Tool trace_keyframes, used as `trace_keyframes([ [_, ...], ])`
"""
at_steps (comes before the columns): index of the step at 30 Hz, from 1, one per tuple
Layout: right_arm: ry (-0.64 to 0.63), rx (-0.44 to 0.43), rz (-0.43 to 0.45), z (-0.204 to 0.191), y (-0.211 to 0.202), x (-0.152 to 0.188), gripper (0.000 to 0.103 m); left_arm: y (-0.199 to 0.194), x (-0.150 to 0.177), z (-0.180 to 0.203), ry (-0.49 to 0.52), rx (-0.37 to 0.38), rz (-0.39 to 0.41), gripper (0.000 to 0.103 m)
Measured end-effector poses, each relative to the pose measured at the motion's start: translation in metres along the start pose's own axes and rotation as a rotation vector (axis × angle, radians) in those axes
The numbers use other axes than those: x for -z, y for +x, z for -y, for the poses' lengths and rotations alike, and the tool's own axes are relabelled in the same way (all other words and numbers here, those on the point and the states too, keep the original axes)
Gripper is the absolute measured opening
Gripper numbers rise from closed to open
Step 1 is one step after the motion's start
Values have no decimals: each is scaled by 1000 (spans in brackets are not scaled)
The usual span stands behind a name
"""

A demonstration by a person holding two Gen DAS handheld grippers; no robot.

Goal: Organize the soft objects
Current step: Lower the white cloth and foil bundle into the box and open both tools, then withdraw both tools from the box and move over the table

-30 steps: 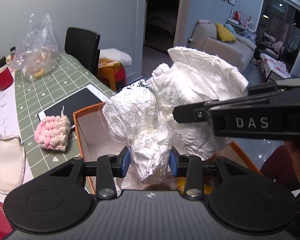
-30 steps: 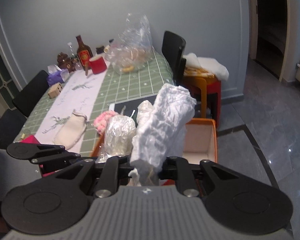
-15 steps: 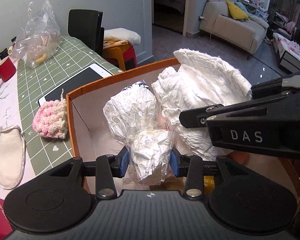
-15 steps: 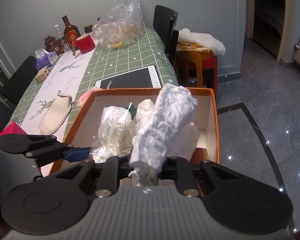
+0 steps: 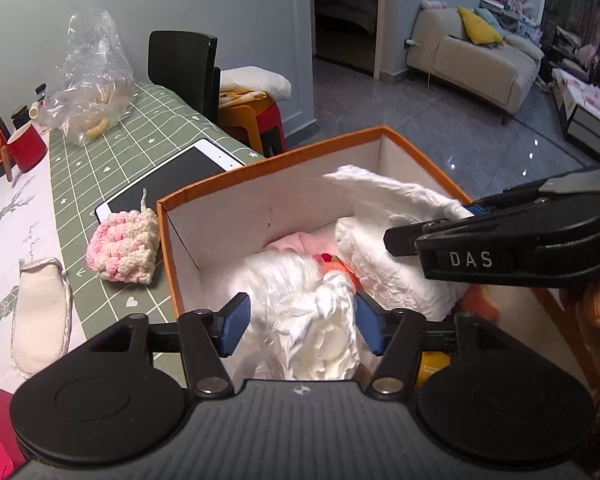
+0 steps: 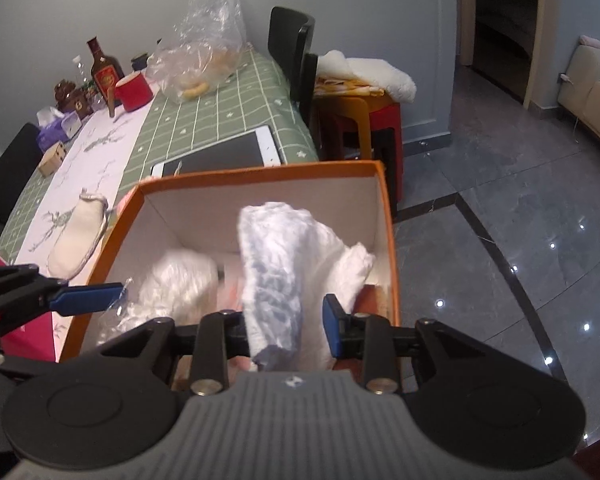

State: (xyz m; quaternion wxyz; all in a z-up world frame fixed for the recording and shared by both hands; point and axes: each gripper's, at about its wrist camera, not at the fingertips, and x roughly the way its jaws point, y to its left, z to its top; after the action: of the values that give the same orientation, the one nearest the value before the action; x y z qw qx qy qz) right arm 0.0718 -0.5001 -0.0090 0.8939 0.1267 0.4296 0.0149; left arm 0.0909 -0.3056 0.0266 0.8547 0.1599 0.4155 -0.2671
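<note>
Both my tongs are opening over the orange box (image 5: 268,168), letting go of what they carried.

My left tongs (image 5: 300,324) are spreading, the crinkly plastic-wrapped bundle (image 5: 320,312) between the blue pads, no longer pinched, sinking into the box. My right tongs (image 6: 288,326) are parting too; the white towel roll (image 6: 276,276) stands loose between them, clear of the right pad, its top leaning toward the far wall. Left of the box, on the green worktop (image 5: 100,172), lie a pink knitted piece (image 5: 124,250), a tablet (image 5: 168,180) and a cream mitt (image 5: 40,312).
</note>
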Motion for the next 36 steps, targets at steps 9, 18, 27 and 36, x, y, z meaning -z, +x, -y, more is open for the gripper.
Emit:
trace_keyframes([
  [9,30,-3,61,1,-19,0,37,-16,-2,-5,-22,5,46,72],
  [18,54,-32,88,1,-29,0,41,-27,-4,-14,-94,-29,117,88],
  [27,158,-171,134,7,-36,-4,49,-30,6,-22,-101,-32,114,88],
  [36,97,-123,106,-10,-31,0,49,-50,10,-38,-117,-48,139,88],
])
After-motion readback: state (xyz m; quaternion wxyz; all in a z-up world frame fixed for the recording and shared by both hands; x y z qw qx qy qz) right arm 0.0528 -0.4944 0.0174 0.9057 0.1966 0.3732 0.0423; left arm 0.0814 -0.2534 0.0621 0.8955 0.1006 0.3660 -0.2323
